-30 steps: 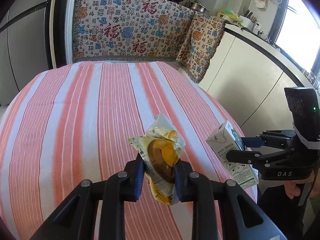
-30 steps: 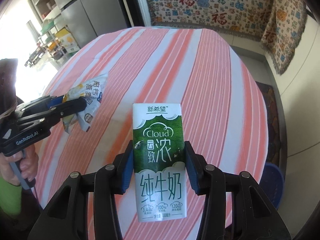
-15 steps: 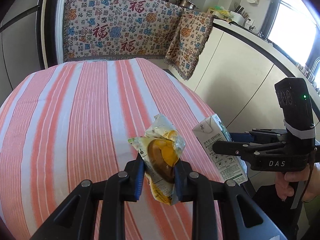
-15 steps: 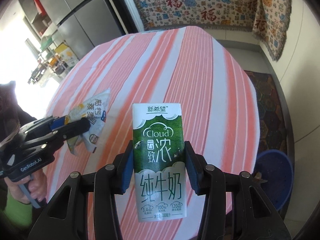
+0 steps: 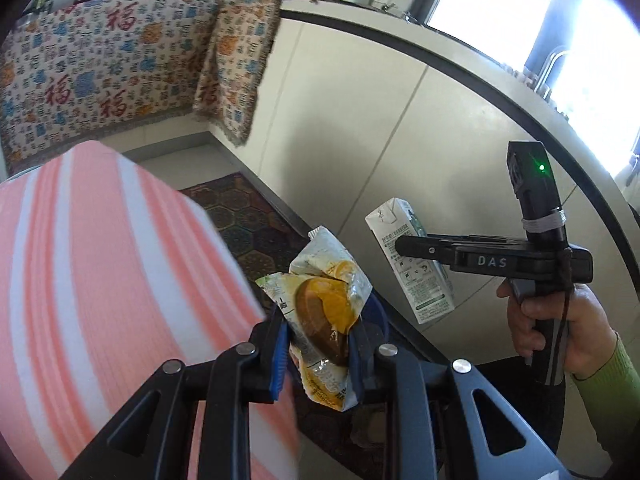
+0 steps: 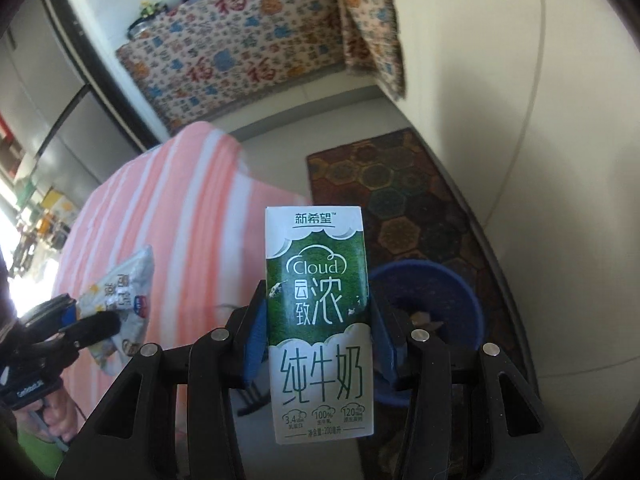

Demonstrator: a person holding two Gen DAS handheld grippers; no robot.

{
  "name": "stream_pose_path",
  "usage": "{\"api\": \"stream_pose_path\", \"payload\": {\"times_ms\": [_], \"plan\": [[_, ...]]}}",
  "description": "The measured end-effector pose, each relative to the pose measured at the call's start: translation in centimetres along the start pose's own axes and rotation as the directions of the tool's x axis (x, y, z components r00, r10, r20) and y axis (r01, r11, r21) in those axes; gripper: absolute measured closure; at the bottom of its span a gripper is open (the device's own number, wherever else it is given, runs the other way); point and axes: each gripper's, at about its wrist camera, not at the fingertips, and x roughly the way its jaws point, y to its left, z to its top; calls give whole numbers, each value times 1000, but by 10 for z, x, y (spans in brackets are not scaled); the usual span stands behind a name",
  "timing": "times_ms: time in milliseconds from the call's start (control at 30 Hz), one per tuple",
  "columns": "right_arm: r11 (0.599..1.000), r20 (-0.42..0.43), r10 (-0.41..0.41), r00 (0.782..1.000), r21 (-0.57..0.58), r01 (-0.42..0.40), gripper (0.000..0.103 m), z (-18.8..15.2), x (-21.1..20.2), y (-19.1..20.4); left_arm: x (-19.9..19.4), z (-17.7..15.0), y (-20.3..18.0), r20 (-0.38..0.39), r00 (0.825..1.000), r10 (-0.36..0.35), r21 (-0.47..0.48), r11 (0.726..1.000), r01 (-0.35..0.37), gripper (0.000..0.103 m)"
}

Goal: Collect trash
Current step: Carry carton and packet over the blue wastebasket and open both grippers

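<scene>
My left gripper (image 5: 320, 344) is shut on a crumpled yellow snack wrapper (image 5: 326, 300) and holds it in the air past the table's right edge. My right gripper (image 6: 318, 344) is shut on a green and white milk carton (image 6: 318, 312), held upright above the floor. A blue bin (image 6: 452, 292) stands on the floor just behind the carton; a sliver of it (image 5: 380, 316) shows behind the wrapper. In the left wrist view the carton (image 5: 412, 264) and right gripper (image 5: 404, 246) are to the right. In the right wrist view the wrapper (image 6: 124, 300) and left gripper (image 6: 90, 320) are at lower left.
The round table with the pink striped cloth (image 5: 100, 280) is to the left, also in the right wrist view (image 6: 180, 216). A dark patterned rug (image 6: 392, 184) lies on the floor by white cabinets (image 5: 360, 120). A patterned cloth (image 5: 100, 72) covers the far counter.
Both grippers have swung right, off the table and over the floor, still holding the wrapper and the carton. The blue bin has come into view close below the carton.
</scene>
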Motion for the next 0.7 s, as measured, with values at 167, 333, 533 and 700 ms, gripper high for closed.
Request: {"api": "stream_pose_path", "payload": {"times_ms": [167,333,533,700], "plan": [[990,-52,-55,997,127,61,55,-20,36,-72,85,0,-33,-109,993,-38,10,999,39,78],[972,-98,-54,994,221,75,55,-31,85,-119,164,-3,-37,-205,979,17,33,999,-11,78],[947,-96,-34,995,315,63,48,-57,139,-147,247,-16,-20,-283,956,77,19,997,-74,69],[918,-75,-58,995,388,83,24,-77,153,-169,256,-23,-18,-247,963,108,0,994,-112,46]]}}
